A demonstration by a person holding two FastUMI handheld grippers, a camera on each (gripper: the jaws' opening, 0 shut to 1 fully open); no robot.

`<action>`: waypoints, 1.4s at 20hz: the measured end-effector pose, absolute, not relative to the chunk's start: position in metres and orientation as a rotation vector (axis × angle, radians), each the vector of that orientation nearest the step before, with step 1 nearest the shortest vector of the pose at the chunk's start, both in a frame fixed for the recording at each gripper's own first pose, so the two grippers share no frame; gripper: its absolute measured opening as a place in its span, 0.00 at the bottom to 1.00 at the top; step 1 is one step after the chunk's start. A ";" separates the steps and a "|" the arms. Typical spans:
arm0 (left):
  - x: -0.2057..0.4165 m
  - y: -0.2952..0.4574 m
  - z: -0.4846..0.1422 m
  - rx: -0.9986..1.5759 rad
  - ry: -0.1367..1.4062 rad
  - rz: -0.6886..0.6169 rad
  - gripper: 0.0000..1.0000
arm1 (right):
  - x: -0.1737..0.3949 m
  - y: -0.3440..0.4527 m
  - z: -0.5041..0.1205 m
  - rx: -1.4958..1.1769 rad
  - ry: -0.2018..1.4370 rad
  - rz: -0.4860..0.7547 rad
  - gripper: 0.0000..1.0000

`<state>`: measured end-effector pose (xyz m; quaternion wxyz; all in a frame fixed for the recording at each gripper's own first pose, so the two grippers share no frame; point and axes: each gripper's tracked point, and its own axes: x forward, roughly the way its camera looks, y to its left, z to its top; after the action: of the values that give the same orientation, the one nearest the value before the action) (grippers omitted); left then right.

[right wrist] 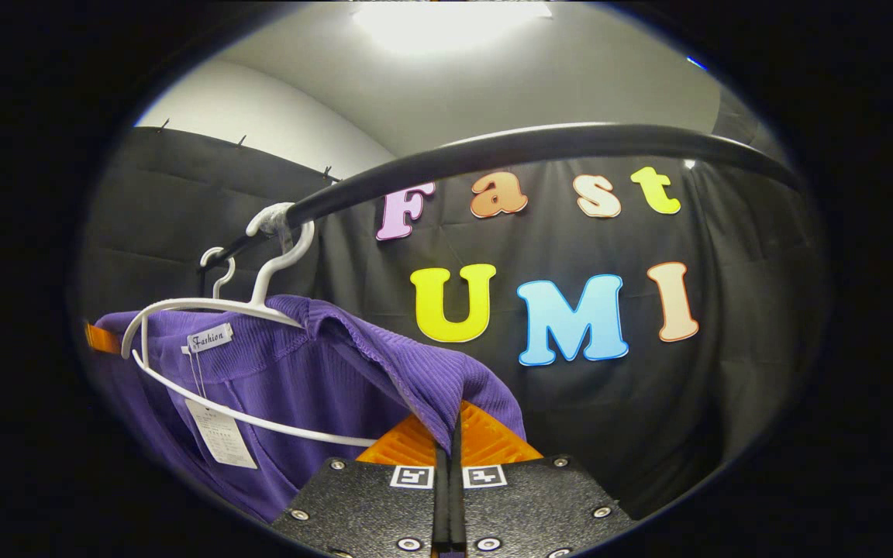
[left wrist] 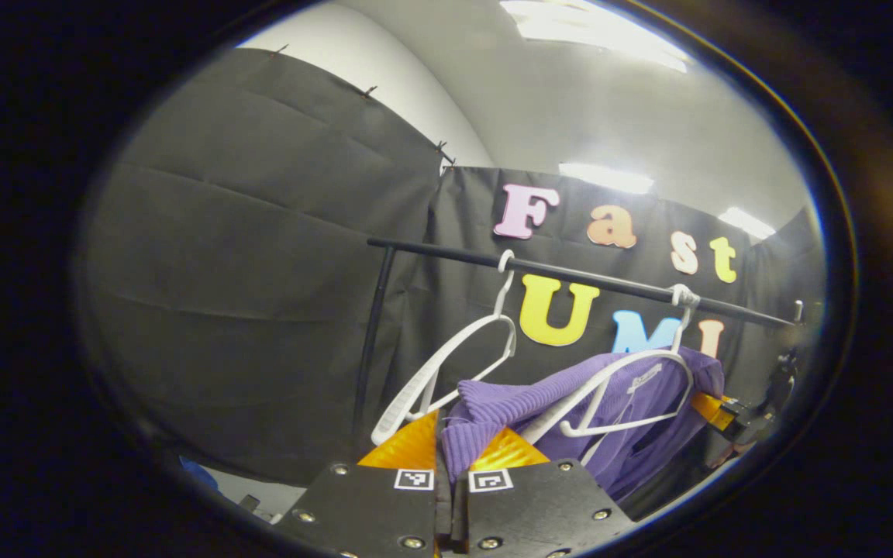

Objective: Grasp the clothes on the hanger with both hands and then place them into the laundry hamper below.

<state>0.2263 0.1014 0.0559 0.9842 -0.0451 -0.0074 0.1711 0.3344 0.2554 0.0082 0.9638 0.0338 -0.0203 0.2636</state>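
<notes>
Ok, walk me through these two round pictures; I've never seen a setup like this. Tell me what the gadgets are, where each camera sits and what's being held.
There is no robot here. A person holds a two-finger gripper in each hand, and a fisheye camera rides on each, looking forward along its fingers. In the left gripper view, the left gripper is shut on one shoulder of a purple sweater. In the right gripper view, the right gripper is shut on the other shoulder of the same sweater. The sweater hangs on a white hanger hooked over a black rail. An empty white hanger hangs beside it. Far off in the left gripper view, the other gripper shows at the sweater's far side.
</notes>
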 end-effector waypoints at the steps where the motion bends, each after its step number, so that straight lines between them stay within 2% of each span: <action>1: 0.230 0.102 0.048 -0.100 -0.003 0.336 0.01 | 0.335 0.255 0.009 0.064 -0.042 0.527 0.00; 2: 0.233 0.102 0.042 -0.113 0.006 0.330 0.05 | 0.336 0.253 0.009 0.061 -0.043 0.522 0.00; 3: 0.236 0.101 0.034 -0.123 0.013 0.326 0.01 | 0.337 0.252 0.010 0.056 -0.046 0.520 0.00; 7: 0.251 0.092 0.012 -0.153 0.038 0.319 0.01 | 0.344 0.245 0.014 0.040 -0.064 0.516 0.00; 8: 0.253 0.089 0.007 -0.161 0.040 0.320 0.05 | 0.347 0.243 0.013 0.038 -0.066 0.518 0.00; 11: 0.255 0.075 -0.007 -0.202 0.050 0.320 0.05 | 0.351 0.236 0.016 0.027 -0.094 0.515 0.00; 12: 0.256 0.071 -0.011 -0.210 0.053 0.323 0.01 | 0.353 0.233 0.016 0.023 -0.102 0.515 0.00; 13: 0.256 0.067 -0.015 -0.214 0.060 0.327 0.06 | 0.356 0.231 0.016 0.021 -0.107 0.517 0.00; 14: 0.255 0.061 -0.020 -0.220 0.070 0.330 0.00 | 0.360 0.227 0.013 0.021 -0.105 0.520 0.00; 16: 0.256 0.040 -0.027 -0.214 0.086 0.328 0.01 | 0.369 0.218 0.006 0.023 -0.095 0.507 0.00; 17: 0.258 0.031 -0.029 -0.196 0.095 0.328 0.05 | 0.372 0.214 0.003 0.036 -0.088 0.500 0.00; 18: 0.260 0.024 -0.031 -0.181 0.107 0.322 0.05 | 0.375 0.210 -0.002 0.053 -0.076 0.496 0.00; 19: 0.265 0.018 -0.034 -0.170 0.121 0.316 0.01 | 0.377 0.207 -0.006 0.067 -0.064 0.498 0.00; 20: 0.270 0.012 -0.035 -0.160 0.130 0.310 0.01 | 0.379 0.205 -0.009 0.071 -0.058 0.500 0.00; 21: 0.276 0.005 -0.034 -0.153 0.133 0.304 0.05 | 0.380 0.203 -0.011 0.066 -0.061 0.500 0.00; 22: 0.283 0.000 -0.034 -0.144 0.136 0.296 0.01 | 0.381 0.201 -0.011 0.058 -0.070 0.496 0.00; 23: 0.285 -0.005 -0.034 -0.135 0.139 0.288 0.05 | 0.381 0.199 -0.012 0.053 -0.074 0.493 0.00; 24: 0.285 -0.009 -0.033 -0.129 0.139 0.281 0.01 | 0.382 0.198 -0.014 0.052 -0.074 0.490 0.00; 28: 0.292 -0.017 -0.035 -0.129 0.144 0.265 0.01 | 0.390 0.185 -0.015 0.034 -0.085 0.463 0.00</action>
<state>0.2920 -0.0173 -0.0350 0.9866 -0.0643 0.0717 0.1319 0.3902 0.1850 -0.0153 0.9723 0.0167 -0.0422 0.2294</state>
